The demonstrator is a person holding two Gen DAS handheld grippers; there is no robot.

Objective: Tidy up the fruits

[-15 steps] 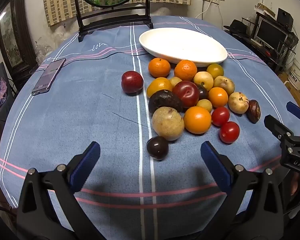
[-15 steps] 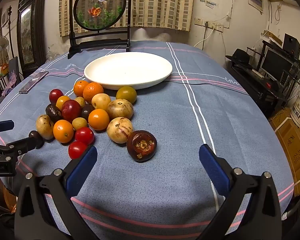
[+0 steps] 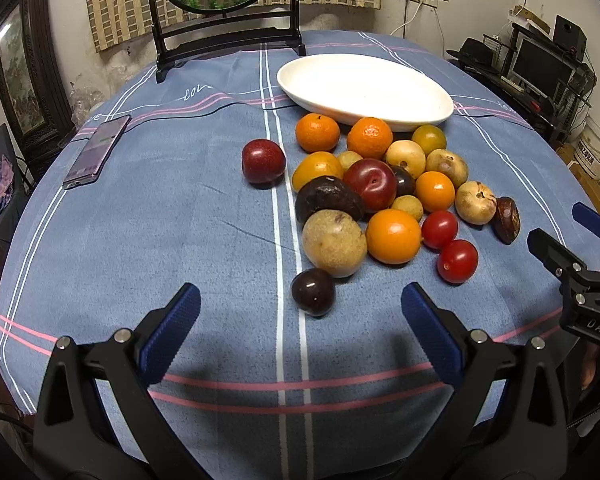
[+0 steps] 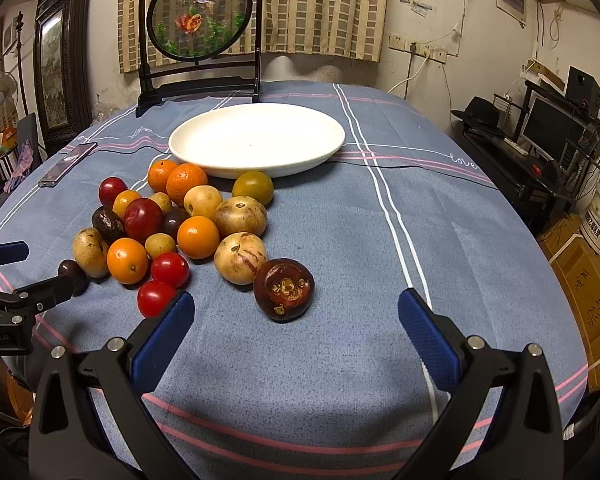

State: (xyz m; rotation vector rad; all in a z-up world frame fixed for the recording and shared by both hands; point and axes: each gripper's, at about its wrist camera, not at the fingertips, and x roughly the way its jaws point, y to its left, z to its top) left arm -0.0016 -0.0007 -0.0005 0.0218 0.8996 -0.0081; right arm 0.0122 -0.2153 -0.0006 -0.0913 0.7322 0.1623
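With both the left gripper (image 3: 300,312) and right gripper (image 4: 296,316) spread wide and empty, a clumsy nudge could, I judge, roll the piled fruits (image 3: 380,200), heaped just before the empty white plate (image 4: 256,140), across the blue striped tablecloth (image 4: 380,240) in this cluttered room.

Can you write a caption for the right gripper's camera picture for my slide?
Open right gripper above a blue tablecloth, facing a dark brown fruit, piled fruits and an empty white plate.

Two wrist views, each angled down over the near table edge, sharing the fruit pile (image 3: 380,196) and white plate (image 4: 320,152).
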